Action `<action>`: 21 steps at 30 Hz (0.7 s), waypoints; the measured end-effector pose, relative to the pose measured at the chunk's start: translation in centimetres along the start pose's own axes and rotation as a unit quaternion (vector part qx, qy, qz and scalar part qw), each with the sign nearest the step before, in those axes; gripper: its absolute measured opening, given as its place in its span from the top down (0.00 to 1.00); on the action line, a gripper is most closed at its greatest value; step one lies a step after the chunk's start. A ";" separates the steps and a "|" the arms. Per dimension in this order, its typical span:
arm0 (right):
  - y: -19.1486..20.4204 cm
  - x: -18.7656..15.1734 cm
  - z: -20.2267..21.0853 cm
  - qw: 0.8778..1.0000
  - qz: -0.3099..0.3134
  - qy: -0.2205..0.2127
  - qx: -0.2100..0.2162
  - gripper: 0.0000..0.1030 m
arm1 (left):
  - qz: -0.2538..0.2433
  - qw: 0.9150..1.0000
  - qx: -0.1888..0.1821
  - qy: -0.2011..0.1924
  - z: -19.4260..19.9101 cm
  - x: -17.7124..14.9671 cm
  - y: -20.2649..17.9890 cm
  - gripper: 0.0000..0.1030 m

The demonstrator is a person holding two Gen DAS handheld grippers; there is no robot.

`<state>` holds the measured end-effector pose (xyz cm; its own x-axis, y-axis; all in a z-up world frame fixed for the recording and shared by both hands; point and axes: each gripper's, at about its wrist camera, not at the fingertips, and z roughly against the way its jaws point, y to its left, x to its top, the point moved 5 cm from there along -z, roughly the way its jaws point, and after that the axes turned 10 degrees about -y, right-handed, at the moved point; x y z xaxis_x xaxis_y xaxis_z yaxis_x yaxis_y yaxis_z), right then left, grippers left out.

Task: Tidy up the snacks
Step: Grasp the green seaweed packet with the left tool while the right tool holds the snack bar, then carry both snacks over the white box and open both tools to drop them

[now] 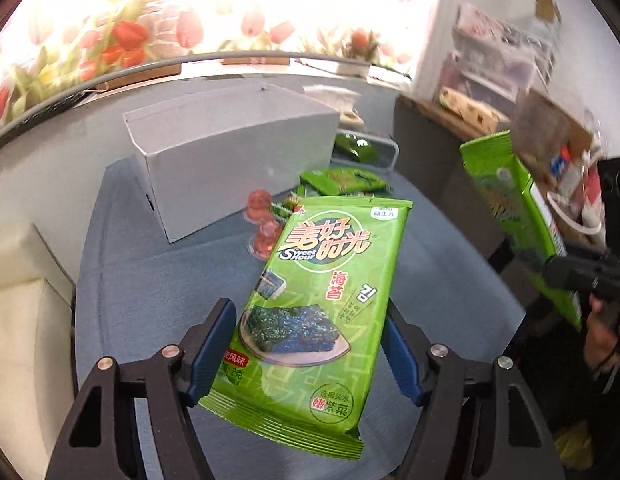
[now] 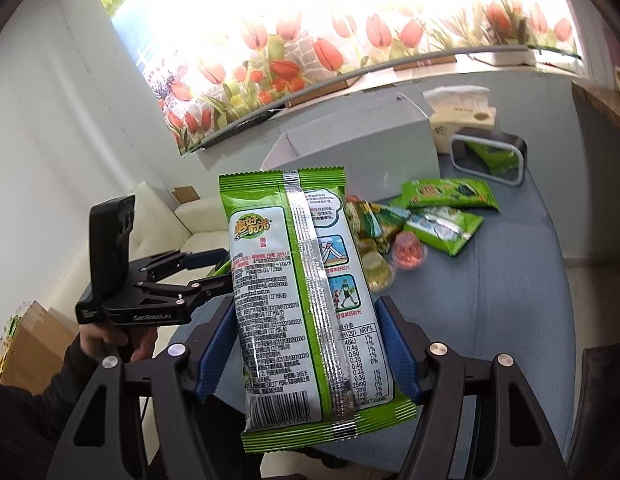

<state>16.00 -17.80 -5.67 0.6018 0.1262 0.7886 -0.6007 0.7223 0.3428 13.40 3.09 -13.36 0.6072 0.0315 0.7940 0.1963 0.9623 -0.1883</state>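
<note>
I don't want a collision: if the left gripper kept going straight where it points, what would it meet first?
Probably the jelly cups past the seaweed packet it holds, then the grey box; depth is unclear.

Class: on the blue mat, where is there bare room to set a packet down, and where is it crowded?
Bare: the blue mat on the near side of the snack pile, and the strip between the grey box and the mat's edge. Crowded: around the pile beside the box, towards the tray.
</note>
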 end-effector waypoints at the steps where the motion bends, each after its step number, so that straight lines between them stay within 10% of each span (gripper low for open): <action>1: 0.1 0.1 0.0 1.000 0.001 -0.002 0.001 0.29 | 0.006 1.000 -0.001 -0.003 0.4 0.1 0.2 0.29; 21: -0.8 0.2 -1.3 1.000 -0.011 0.005 0.001 0.29 | 0.026 0.999 0.007 0.023 -3.9 -1.5 1.2 0.35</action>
<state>17.27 -17.44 -6.45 0.6197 0.1164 0.7762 -0.5877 0.7242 0.3606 15.74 3.10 -17.07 0.6519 0.0701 0.7551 0.1522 0.9634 -0.2209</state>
